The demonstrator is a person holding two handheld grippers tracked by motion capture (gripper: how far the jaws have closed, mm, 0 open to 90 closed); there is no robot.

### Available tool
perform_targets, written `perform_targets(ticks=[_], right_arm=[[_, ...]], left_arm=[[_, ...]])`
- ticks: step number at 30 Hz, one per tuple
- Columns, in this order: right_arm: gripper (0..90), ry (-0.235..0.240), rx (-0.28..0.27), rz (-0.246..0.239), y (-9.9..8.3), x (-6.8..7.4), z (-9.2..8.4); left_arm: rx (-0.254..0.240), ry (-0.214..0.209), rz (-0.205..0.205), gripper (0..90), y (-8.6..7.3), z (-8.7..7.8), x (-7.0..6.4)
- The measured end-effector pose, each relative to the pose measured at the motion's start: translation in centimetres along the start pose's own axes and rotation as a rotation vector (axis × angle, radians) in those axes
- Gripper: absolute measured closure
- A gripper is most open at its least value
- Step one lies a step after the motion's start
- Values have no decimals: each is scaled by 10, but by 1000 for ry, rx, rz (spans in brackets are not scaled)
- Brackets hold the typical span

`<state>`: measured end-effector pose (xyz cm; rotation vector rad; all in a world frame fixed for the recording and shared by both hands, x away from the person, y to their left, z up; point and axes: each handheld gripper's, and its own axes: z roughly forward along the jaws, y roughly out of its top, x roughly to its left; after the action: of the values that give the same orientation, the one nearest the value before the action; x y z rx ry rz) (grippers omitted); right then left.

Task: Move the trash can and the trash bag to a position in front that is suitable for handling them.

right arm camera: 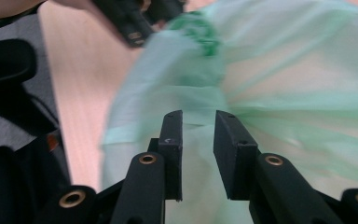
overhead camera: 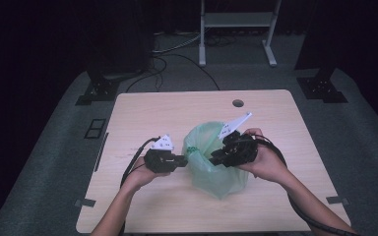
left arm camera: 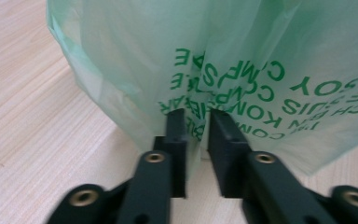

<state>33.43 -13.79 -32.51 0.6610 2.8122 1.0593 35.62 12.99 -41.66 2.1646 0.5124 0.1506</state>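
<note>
Overhead, we see a thin, crinkled green plastic bag near the wooden counter's middle. Our left gripper, fingers slightly parted, faces printed film; our right gripper, likewise parted, faces smooth folds.

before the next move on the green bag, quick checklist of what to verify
1. Left gripper has bag film between its jaws: ok; a fold sits in the narrow gap, but whether the pads press it, cannot tell.
2. Right gripper grips the green bag: not ok; the jaws stand apart with the film beyond the tips.
3. Bag rests on the table: ok.
4. Grippers on opposite sides of the bag: ok, seen in the high view.
5. Bag mouth open: cannot tell.
</note>
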Motion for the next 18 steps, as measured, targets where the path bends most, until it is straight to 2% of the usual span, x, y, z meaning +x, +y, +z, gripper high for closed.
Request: perform_targets(ticks=[8,11,15,18], right_arm=[[716,-75,-8,97,0,-39,0],[716,-102,4,107,3,-49,3],[704,-105,11,127,4,-58,8],[695,-100,2,131,2,-60,8]], left_arm=[[-19,17,-24,440,0,-9,1],[-37,29,-29,316,0,-11,2],[-34,26,-22,208,-2,-14,3],[-42,20,-27,181,-3,-16,3]])
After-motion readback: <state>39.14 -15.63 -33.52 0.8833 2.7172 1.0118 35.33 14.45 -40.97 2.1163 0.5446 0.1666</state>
